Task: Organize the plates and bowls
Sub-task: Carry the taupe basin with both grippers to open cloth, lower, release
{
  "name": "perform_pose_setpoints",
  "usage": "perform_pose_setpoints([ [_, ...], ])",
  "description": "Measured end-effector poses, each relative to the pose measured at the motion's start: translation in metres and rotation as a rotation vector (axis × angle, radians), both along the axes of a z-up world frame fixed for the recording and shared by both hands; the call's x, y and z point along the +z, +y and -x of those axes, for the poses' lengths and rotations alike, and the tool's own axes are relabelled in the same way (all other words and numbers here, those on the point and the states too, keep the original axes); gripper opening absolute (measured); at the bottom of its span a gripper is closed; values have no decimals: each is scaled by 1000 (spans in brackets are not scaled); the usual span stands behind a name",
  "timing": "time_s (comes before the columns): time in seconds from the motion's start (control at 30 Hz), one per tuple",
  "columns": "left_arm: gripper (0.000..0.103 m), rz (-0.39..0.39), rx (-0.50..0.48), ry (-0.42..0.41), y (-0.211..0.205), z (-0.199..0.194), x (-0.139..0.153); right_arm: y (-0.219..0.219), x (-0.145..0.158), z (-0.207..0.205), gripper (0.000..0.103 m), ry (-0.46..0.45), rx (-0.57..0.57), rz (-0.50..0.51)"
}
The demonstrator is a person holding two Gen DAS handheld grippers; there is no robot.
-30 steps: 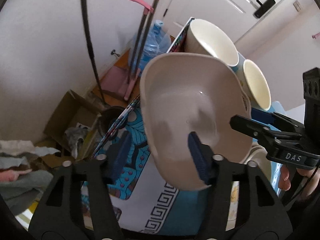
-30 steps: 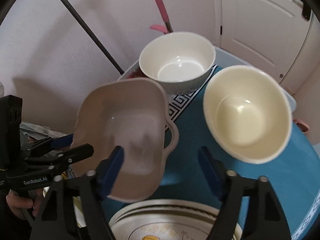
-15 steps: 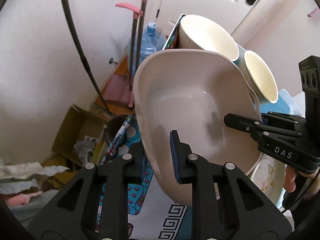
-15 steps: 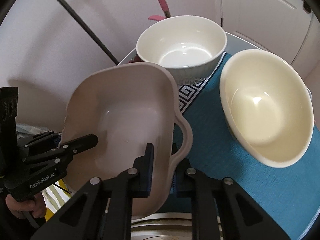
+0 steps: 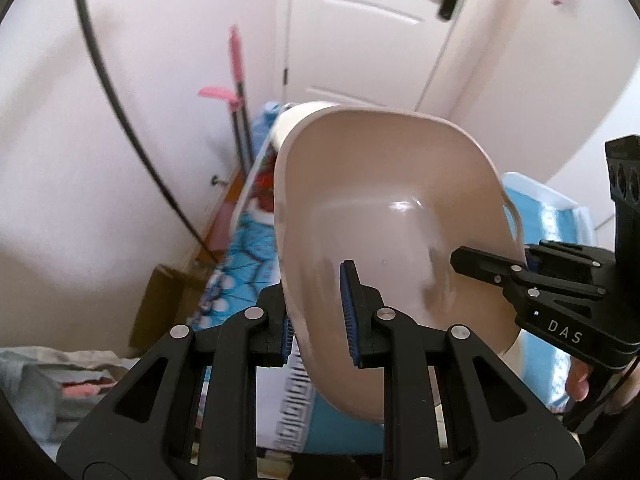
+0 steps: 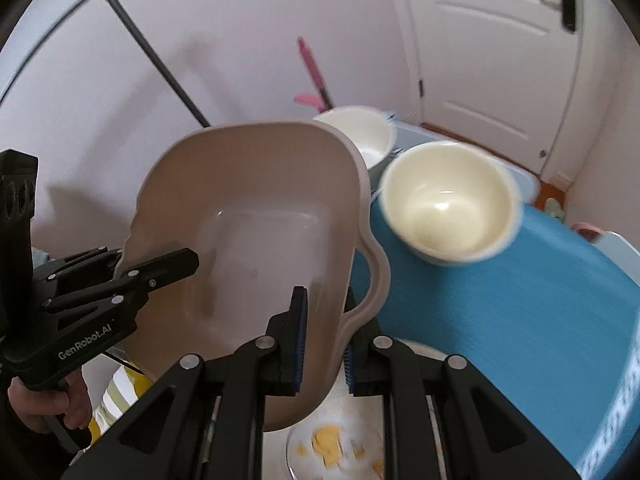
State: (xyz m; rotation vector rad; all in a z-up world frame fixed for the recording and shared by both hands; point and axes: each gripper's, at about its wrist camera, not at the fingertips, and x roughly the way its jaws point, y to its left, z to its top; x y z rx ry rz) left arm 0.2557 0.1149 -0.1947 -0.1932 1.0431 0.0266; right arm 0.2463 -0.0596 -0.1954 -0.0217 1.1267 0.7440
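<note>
I judge the sorting barely begun: 2 cream bowls (image 6: 448,200) sit apart on the far blue tablecloth (image 6: 520,300), a plate (image 6: 340,440) near me. My left gripper (image 5: 320,316) and right gripper (image 6: 324,340) each clamp a rim of the beige handled dish (image 6: 248,232), tilted, off the table

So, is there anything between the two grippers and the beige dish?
No. The left gripper and right gripper are each shut on the beige dish, pads on its wall.
</note>
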Motion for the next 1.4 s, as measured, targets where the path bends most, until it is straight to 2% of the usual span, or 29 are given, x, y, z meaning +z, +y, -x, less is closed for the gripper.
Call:
perform_pose_setpoints([
  [0.1, 18, 6, -55, -35, -32, 6, 24, -37, 23, 18, 15, -22, -54, -17],
  [0.23, 18, 53, -127, -57, -77, 10, 42, -90, 51, 44, 15, -71, -124, -3],
  [0.33, 18, 67, -200, -62, -119, 13, 46, -136, 66, 63, 15, -103, -186, 13],
  [0.47, 18, 76, -291, -57, -175, 17, 45, -201, 71, 86, 15, -115, -288, 32],
  [0.7, 18, 138, -425, 25, -275, 19, 10, -279, 53, 107, 15, -63, -441, 83],
  [0.9, 18, 120, -495, 95, -335, 11, -42, -331, 6, 108, 15, 1, -516, 118],
  [1.07, 18, 104, -524, 141, -361, 5, -81, -356, -42, 96, 15, 40, -546, 135],
  [1.27, 18, 68, -539, 169, -369, 1, -103, -362, -65, 95, 15, 77, -564, 150],
  [1.4, 18, 38, -550, 156, -377, 0, -105, -364, -73, 99, 15, 86, -558, 152],
])
